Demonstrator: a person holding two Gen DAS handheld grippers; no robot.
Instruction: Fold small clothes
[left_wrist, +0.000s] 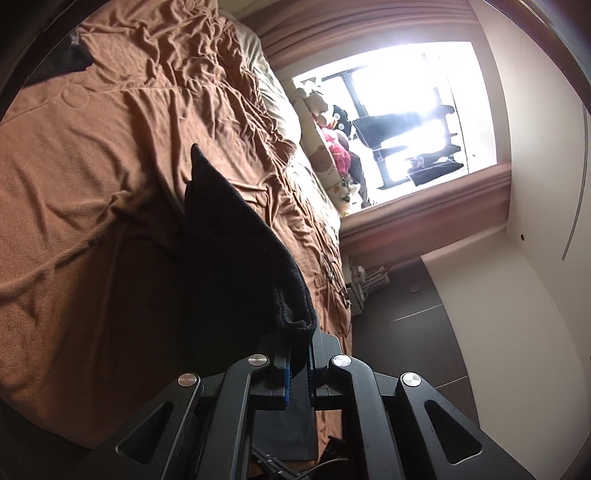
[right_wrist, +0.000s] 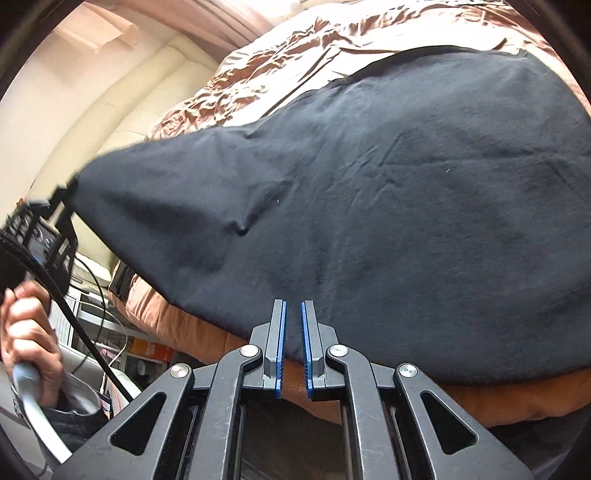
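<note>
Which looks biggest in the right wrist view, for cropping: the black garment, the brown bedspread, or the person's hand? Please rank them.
1. black garment, filling most of the frame, though it is nearest the lens
2. brown bedspread, mostly covered by the garment
3. person's hand, smallest, at the left edge

No legible text, labels, brand marks, nos. or signs in either view. Left wrist view: pillow (left_wrist: 325, 162) beside the window (left_wrist: 413, 110) carries printed figures, pictorial only, no lettering. Right wrist view: orange box (right_wrist: 151, 349) below the bed edge (right_wrist: 192, 328) may bear print; too small and blurred to read. Nothing further to record.
</note>
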